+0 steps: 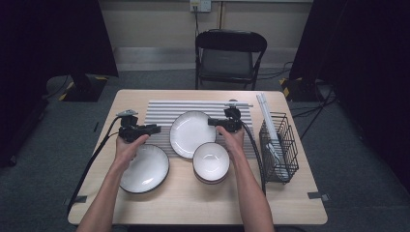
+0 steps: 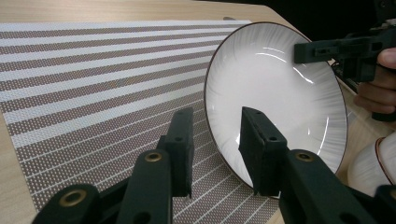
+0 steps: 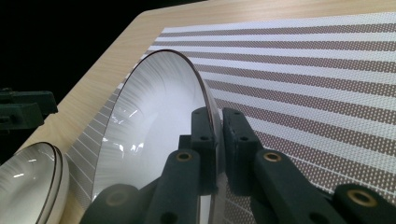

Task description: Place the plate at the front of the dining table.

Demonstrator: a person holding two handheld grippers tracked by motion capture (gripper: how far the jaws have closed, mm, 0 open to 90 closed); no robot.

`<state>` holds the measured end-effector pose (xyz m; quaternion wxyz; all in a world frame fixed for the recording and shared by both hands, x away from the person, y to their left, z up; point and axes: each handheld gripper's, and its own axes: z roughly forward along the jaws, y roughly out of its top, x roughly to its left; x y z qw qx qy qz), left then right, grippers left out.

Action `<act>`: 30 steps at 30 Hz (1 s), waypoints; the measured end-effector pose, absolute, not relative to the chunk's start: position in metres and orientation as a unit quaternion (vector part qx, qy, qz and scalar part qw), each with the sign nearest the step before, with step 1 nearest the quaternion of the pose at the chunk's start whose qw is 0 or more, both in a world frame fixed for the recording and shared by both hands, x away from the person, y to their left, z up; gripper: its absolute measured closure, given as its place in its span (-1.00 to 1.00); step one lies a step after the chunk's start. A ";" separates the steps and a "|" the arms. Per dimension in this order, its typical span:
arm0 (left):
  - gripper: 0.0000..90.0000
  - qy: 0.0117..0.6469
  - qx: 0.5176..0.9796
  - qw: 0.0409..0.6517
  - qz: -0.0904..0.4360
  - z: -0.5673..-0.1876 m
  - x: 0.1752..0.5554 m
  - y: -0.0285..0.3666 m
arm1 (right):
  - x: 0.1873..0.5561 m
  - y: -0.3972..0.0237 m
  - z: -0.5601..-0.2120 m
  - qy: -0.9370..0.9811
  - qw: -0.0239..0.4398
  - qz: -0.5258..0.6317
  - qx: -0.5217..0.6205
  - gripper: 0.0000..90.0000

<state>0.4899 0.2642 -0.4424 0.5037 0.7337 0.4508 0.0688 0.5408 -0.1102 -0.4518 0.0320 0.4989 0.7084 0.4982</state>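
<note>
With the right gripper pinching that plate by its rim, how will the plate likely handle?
The plate looks glazed and glossy, so it may slip in the right gripper. Pinched at one edge, it probably wants to swing down. It looks ceramic: stiff, probably chips if dropped on the table.

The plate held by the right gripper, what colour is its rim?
Dark brown rim on the white plate; clearest in the left gripper view.

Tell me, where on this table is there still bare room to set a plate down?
The striped mat is bare left of the tilted plate that the right gripper pinches. The front edge of the table is free too. It is crowded around the bowls, the near plate and the rack.
</note>
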 end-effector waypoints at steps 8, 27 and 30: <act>0.46 0.457 0.732 0.500 0.071 -0.444 0.488 0.272 | 0.549 -0.108 -0.450 0.705 0.039 0.500 0.502 0.86; 0.47 0.456 0.726 0.507 0.088 -0.437 0.475 0.290 | 0.569 -0.102 -0.456 0.703 0.058 0.487 0.515 0.89; 0.47 0.456 0.726 0.507 0.088 -0.438 0.472 0.294 | 0.570 -0.102 -0.457 0.705 0.062 0.482 0.517 0.89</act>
